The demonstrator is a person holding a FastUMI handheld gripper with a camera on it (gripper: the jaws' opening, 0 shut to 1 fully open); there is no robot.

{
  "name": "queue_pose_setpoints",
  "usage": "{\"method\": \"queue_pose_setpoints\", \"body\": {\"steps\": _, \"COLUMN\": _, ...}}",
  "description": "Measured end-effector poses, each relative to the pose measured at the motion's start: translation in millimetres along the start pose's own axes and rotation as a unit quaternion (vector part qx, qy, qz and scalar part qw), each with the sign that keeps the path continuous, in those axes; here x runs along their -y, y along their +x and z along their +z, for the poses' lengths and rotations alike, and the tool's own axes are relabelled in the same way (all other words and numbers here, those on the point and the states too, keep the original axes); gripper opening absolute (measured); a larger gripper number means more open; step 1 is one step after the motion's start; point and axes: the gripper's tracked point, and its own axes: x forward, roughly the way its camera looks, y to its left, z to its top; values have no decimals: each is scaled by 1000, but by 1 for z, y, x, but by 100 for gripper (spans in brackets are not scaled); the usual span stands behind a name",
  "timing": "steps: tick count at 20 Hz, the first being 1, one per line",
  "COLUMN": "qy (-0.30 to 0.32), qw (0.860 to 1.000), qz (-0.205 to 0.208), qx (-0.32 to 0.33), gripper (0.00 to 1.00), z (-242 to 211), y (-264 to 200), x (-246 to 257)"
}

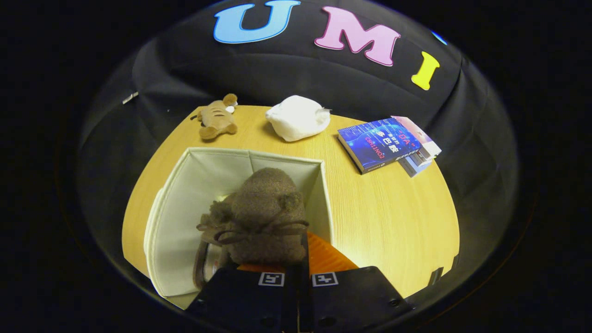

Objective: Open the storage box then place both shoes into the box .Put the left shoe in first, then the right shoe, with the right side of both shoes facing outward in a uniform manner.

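1. Gripper point(298, 277) is sitting nearest, its two fingers drawn close together with only a thin slit between them, apparently pinching the near edge of the brown shoe point(263, 217); the contact itself is hidden, so the grip is a judgement.
2. The brown shoe is hanging just ahead of the fingers, over the open storage box point(185, 185), fuzzy suede-like upper, rounded toe pointing far, dark lace tied in a bow across it.
3. A second shoe point(206, 261) is looking to be already down inside the box, just left of the fingers and under the held one; only a dark rim and pale insole are peeking out, so which shoe it is I cannot tell.
4. An orange ribbed piece point(326, 256) is showing just right of the held shoe, near the fingers; cannot tell what it is.
5. Box is standing open: pale cream fabric walls, squared shape, soft folded corners.
6. Progress, judged: box open, one shoe probably in, second being lowered; release and the side-facing check are remaining.
7. Table point(393, 222) is light wood grain, smooth.
8. Far right: a stack of books point(384, 143), glossy blue cover on top.
9. Far middle: a white soft lumpy bundle point(298, 118).
10. Far left: a small tan plush toy point(217, 118) lying flat.
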Motion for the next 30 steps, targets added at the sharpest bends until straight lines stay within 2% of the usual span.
{"method": "queue_pose_setpoints", "body": {"steps": 2, "qy": -6, "qw": 1000, "qz": 1, "qx": -3, "gripper": 11, "z": -5, "y": -1, "x": -3}}
{"method": "queue_pose_setpoints", "body": {"steps": 4, "qy": -13, "qw": 1000, "qz": 11, "qx": -8, "gripper": 19, "z": -8, "y": -2, "x": -10}}
{"method": "queue_pose_setpoints", "body": {"steps": 6, "qy": -19, "qw": 999, "qz": 25, "qx": -23, "gripper": 33, "z": -19, "y": -3, "x": -20}}
{"method": "queue_pose_setpoints", "body": {"steps": 8, "qy": -28, "qw": 999, "qz": 33, "qx": -18, "gripper": 45, "z": -20, "y": -7, "x": -25}}
{"method": "queue_pose_setpoints", "body": {"steps": 9, "qy": -31, "qw": 999, "qz": 38, "qx": -16, "gripper": 56, "z": -20, "y": -8, "x": -29}}
{"method": "queue_pose_setpoints", "body": {"steps": 11, "qy": -33, "qw": 998, "qz": 50, "qx": -11, "gripper": 70, "z": -19, "y": -13, "x": -36}}
{"method": "queue_pose_setpoints", "body": {"steps": 12, "qy": -34, "qw": 998, "qz": 55, "qx": -5, "gripper": 74, "z": -16, "y": -16, "x": -38}}
{"method": "queue_pose_setpoints", "body": {"steps": 14, "qy": -42, "qw": 997, "qz": 55, "qx": 13, "gripper": 96, "z": -7, "y": -20, "x": -36}}
{"method": "queue_pose_setpoints", "body": {"steps": 23, "qy": -56, "qw": 993, "qz": 76, "qx": 69, "gripper": 98, "z": 15, "y": -35, "x": -26}}
{"method": "queue_pose_setpoints", "body": {"steps": 30, "qy": -59, "qw": 973, "qz": 139, "qx": 175, "gripper": 98, "z": 64, "y": -76, "x": -3}}
